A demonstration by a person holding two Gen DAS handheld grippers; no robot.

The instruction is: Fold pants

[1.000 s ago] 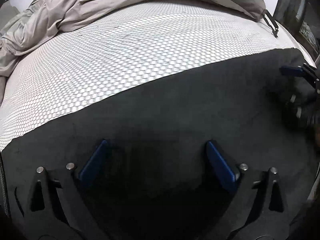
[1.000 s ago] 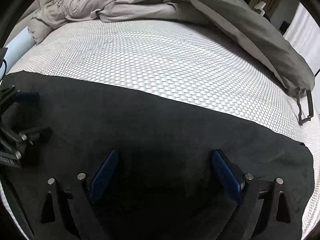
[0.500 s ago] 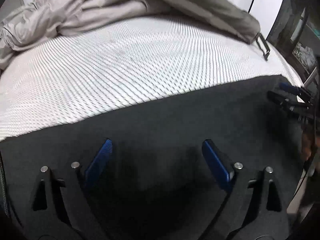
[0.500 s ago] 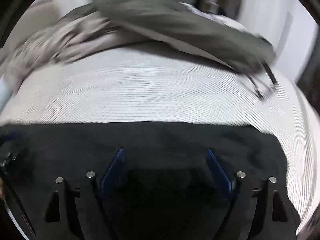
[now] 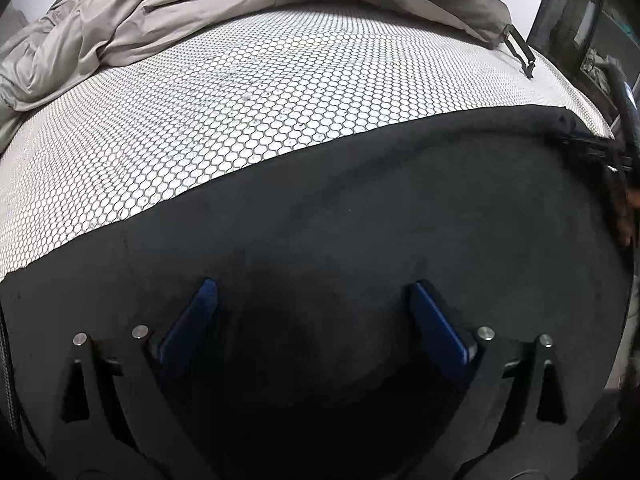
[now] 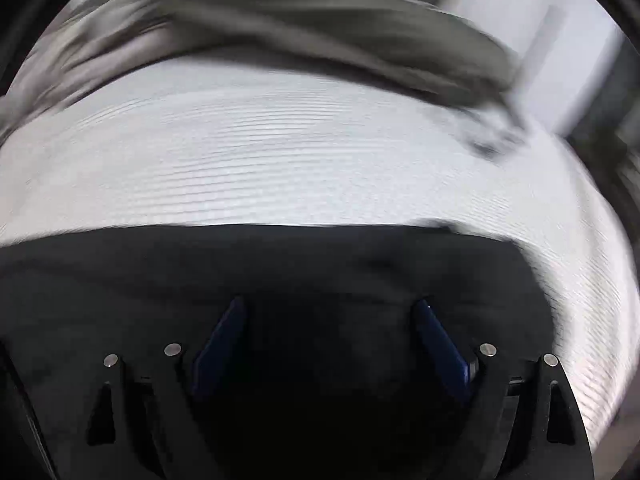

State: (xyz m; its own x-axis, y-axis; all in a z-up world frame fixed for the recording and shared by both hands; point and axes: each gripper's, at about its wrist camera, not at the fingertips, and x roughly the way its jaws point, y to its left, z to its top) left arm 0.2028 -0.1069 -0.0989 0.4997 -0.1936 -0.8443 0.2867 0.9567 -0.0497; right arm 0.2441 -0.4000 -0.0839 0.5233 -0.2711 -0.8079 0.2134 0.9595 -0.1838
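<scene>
The black pants (image 5: 360, 220) lie flat across the near part of the bed, with a straight far edge. My left gripper (image 5: 313, 283) points down over them, its blue pads (image 5: 192, 320) wide apart and opening, only flat cloth below. My right gripper (image 6: 330, 301) hangs over the pants (image 6: 180, 280) near their right end. Its jaws are closing but still apart, and no cloth is pinched between the pads (image 6: 440, 340). The right wrist view is blurred by motion. In the left wrist view the right gripper's dark frame (image 5: 588, 146) shows at the pants' far right corner.
A white sheet with a honeycomb print (image 5: 280, 100) covers the mattress beyond the pants. A crumpled grey duvet (image 5: 140, 20) is heaped along the far side, with a strap and buckle (image 5: 520, 48) at its right end. Dark furniture (image 5: 580, 20) stands past the bed's right edge.
The right wrist view has swung and rolled, so the pants' right end now lies close by. The right jaws have narrowed. The left view is nearly unchanged; the right gripper has slid toward its right edge.
</scene>
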